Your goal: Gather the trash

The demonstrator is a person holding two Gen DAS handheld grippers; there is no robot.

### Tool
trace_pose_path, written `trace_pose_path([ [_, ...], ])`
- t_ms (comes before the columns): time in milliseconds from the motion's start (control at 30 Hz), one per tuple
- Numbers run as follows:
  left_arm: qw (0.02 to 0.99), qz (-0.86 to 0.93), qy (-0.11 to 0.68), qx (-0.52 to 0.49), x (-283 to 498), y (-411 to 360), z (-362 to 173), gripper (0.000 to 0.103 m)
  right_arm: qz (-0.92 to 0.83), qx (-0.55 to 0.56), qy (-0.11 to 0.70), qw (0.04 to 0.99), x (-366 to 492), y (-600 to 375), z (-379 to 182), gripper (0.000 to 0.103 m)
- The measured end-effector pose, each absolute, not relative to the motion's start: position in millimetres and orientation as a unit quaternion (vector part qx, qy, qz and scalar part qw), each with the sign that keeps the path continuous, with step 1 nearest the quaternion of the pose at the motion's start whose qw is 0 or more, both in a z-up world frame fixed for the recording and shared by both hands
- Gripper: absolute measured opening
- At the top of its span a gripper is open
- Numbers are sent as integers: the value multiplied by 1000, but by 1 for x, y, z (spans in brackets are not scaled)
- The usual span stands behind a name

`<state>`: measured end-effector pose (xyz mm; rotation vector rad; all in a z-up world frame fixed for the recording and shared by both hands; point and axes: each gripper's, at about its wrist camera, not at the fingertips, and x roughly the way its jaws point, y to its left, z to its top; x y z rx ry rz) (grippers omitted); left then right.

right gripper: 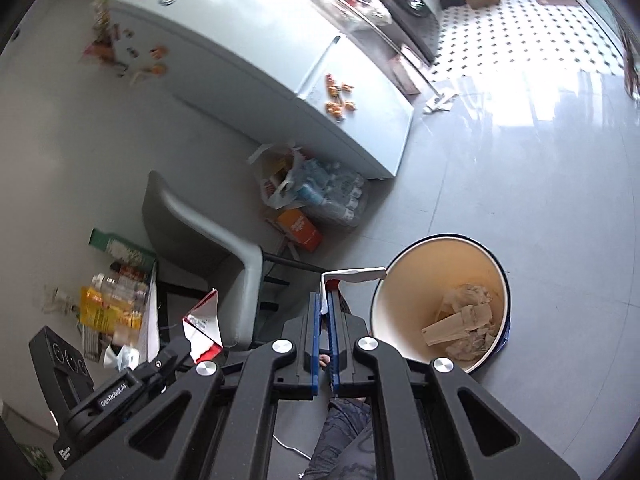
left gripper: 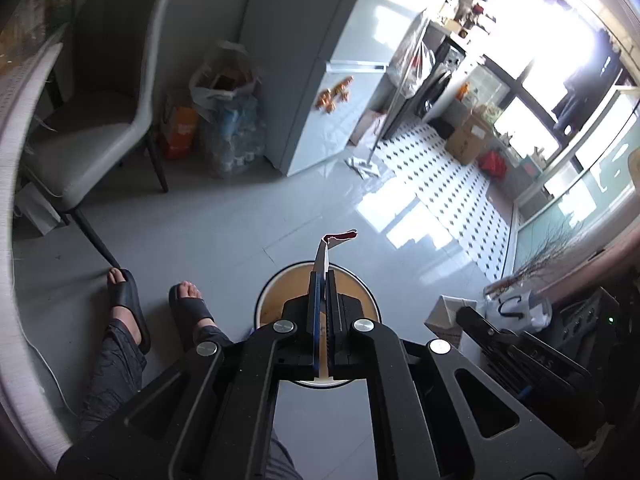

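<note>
Your left gripper (left gripper: 323, 280) has its jaws clamped on a white-and-red scrap (left gripper: 328, 245) directly above the round bin (left gripper: 267, 292). Your right gripper (right gripper: 329, 292) pinches a white strip (right gripper: 356, 275) just left of the bin's rim (right gripper: 378, 292), crumpled paper (right gripper: 466, 322) inside. Beyond stand a grey chair (right gripper: 208, 236) and fridge (right gripper: 256, 36).

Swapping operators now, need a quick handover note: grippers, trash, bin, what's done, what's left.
Left gripper: shut on a thin white scrap with a red edge, held directly over the trash bin.
Right gripper: shut on a white paper strip, just beside the bin's rim, not yet over the opening.
Bin stands on the floor and already holds crumpled paper.
Done: some trash binned, two pieces picked up.
Left: release both pieces into the bin. A torn red-and-white carton sits beside the left gripper; probably next.
</note>
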<state>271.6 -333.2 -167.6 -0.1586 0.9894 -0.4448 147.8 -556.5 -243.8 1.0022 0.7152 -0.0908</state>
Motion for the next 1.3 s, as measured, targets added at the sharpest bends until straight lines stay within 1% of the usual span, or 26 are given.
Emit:
trace_pose_path([
  [133, 844, -218, 485, -69, 280, -351, -184, 3, -53, 485, 342, 803, 163, -573, -275, 8],
  [200, 838, -216, 495, -73, 287, -356, -194, 3, -42, 498, 344, 795, 175, -578, -292, 25],
  [233, 835, -216, 500, -75, 290, -359, -198, 3, -42, 503, 347, 791, 179, -580, -299, 47],
  [267, 832, -217, 504, -76, 293, -362, -202, 3, -43, 508, 351, 786, 182, -584, -307, 52],
  [400, 827, -227, 511, -63, 295, -378, -209, 3, -54, 510, 362, 779, 183, -594, -322, 50],
  [567, 798, -257, 541, -71, 299, -411, -228, 4, -76, 500, 363, 782, 166, -603, -316, 50],
  [600, 791, -266, 546, -77, 299, -415, -231, 9, -83, 499, 362, 783, 159, -606, -313, 50],
  [633, 781, -277, 553, -83, 299, -420, -234, 17, -88, 498, 360, 784, 154, -609, -310, 50],
  [667, 779, -280, 554, -86, 299, -420, -236, 45, -92, 496, 359, 785, 150, -611, -308, 50],
  [700, 783, -278, 549, -92, 297, -418, -235, 65, -94, 494, 358, 787, 147, -613, -305, 50],
  [767, 794, -272, 535, -100, 292, -413, -228, 67, -98, 486, 355, 792, 137, -615, -298, 50],
  [833, 794, -266, 537, -98, 288, -410, -223, 67, -102, 484, 351, 795, 131, -615, -292, 50],
  [867, 797, -260, 536, -101, 286, -405, -218, 69, -102, 485, 350, 795, 130, -616, -290, 50],
  [900, 800, -253, 533, -106, 284, -399, -213, 74, -102, 487, 349, 794, 128, -614, -287, 51],
  [933, 806, -245, 527, -110, 282, -392, -208, 76, -103, 489, 349, 793, 127, -613, -285, 53],
  [967, 815, -232, 519, -113, 279, -384, -199, 82, -102, 491, 349, 792, 126, -612, -283, 60],
  [1000, 820, -226, 513, -113, 277, -378, -192, 86, -103, 493, 347, 791, 124, -611, -280, 64],
  [1033, 824, -224, 508, -113, 276, -373, -184, 86, -104, 496, 342, 792, 122, -609, -275, 70],
  [1167, 845, -213, 473, -130, 265, -340, -148, 97, -99, 484, 339, 801, 122, -597, -252, 80],
  [1200, 852, -212, 461, -133, 261, -330, -138, 97, -95, 477, 339, 805, 123, -592, -244, 82],
  [1267, 859, -211, 448, -130, 255, -316, -125, 97, -94, 467, 333, 813, 120, -584, -230, 91],
  [1300, 862, -210, 444, -129, 254, -309, -120, 97, -97, 463, 329, 817, 118, -580, -223, 93],
])
